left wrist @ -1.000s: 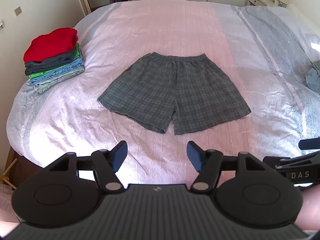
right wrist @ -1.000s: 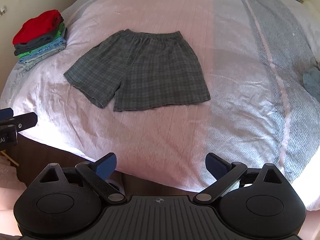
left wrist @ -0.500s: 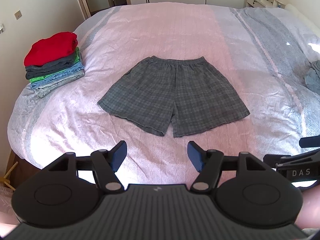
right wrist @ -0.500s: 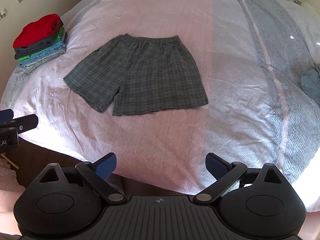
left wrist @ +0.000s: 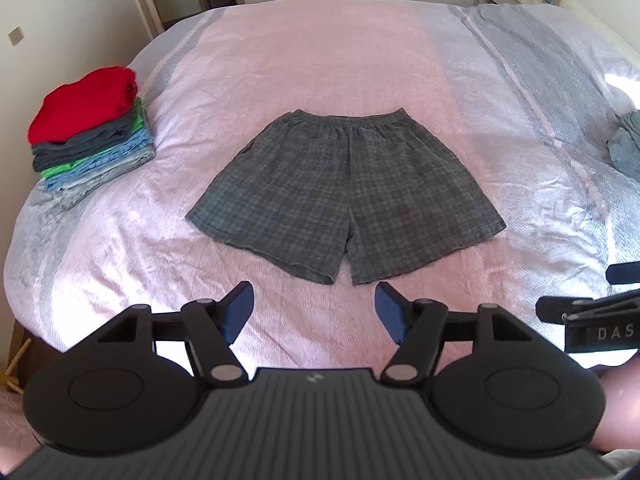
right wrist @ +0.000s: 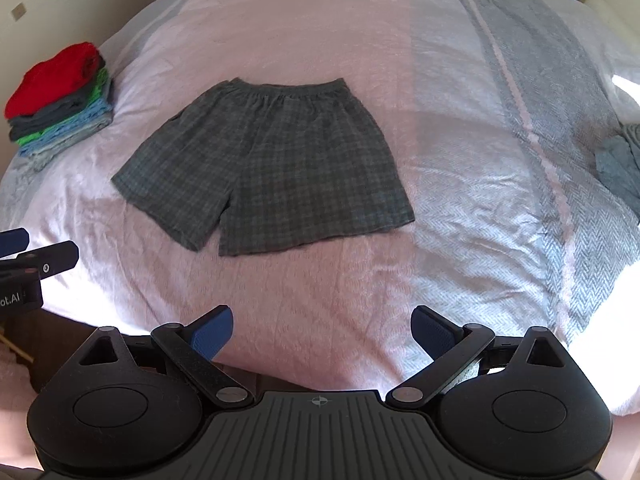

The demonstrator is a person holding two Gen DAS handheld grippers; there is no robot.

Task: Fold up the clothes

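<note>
Item: plaid shorts (left wrist: 344,192), grey check, spread flat at the middle of the bed (left wrist: 320,40), waistband toward the far edge, both legs toward the near edge. Unfolded.

Item: stack of folded clothes (left wrist: 88,132), red garment on top, near the left edge of the bed. A loose grey-blue garment (left wrist: 626,144) lies at the right edge.

Item: left gripper (left wrist: 314,308), fingers spread wide, holding nothing, hanging over the near edge.

Item: right gripper (right wrist: 322,330), fingers likewise wide apart and empty.

Change over the last second: both grippers have drawn back slightly; the shorts sit a little smaller in view and have not moved. Reading: the spreading looks finished, and the first fold is not yet begun.
</note>
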